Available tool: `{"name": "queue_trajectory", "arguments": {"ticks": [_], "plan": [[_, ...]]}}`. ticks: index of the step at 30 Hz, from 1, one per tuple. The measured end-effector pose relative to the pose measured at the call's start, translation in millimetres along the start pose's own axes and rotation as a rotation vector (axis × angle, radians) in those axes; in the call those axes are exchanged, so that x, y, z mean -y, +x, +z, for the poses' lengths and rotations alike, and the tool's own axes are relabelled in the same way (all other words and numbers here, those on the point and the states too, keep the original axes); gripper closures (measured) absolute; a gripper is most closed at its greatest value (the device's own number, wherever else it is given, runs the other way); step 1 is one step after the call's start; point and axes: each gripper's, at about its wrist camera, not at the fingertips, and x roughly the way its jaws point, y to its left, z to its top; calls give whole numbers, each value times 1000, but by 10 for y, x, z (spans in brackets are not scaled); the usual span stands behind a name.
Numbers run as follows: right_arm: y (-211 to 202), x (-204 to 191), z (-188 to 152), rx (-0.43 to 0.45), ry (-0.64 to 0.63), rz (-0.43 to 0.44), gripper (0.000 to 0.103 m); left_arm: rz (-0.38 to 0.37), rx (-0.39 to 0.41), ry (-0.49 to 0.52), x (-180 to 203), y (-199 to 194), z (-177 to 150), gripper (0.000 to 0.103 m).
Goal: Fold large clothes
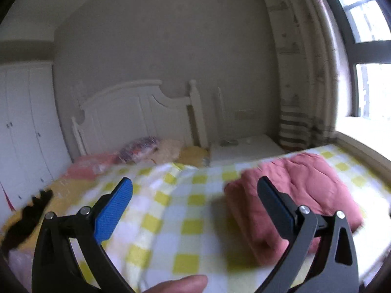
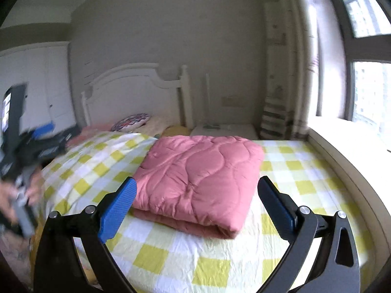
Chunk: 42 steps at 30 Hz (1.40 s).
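A pink quilted comforter lies folded into a thick square on the yellow-and-white checked bed sheet. My right gripper is open and empty, held just in front of the comforter's near edge, apart from it. My left gripper is open and empty, above the sheet to the left of the comforter, which looks blurred there. The left gripper also shows in the right wrist view, blurred, at the far left.
A white headboard and several pillows are at the bed's far end. A white nightstand stands beside it. A curtain and window sill run along the right. White wardrobes stand at the left.
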Motion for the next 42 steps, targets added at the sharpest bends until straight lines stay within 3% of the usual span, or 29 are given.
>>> {"name": "queue_trajectory", "arguments": {"ticks": [2,7,10,13,21,42], "plan": [[15,-23,-119,-14,5,-19,6,-34,-36,-59,8,-121,-215,2],[173,-122,-577,-79,-22,-163,6,-74,-147,-145,241,-121,-816,2],[220,-136,-757,-95,-30,-215,6,-109,-214,-116,425,-42,-1065,2],[195,-125,-819,-73,-10,-222,6,-112,-197,-95,488,-105,-1171,2],[98,-158,-809,-7,-21,-237,6,-122,-179,-82,539,-151,-1250,2],[85,-191,-802,-9,-7,-222,6,-134,-182,-73,558,-133,-1298,2]]}}
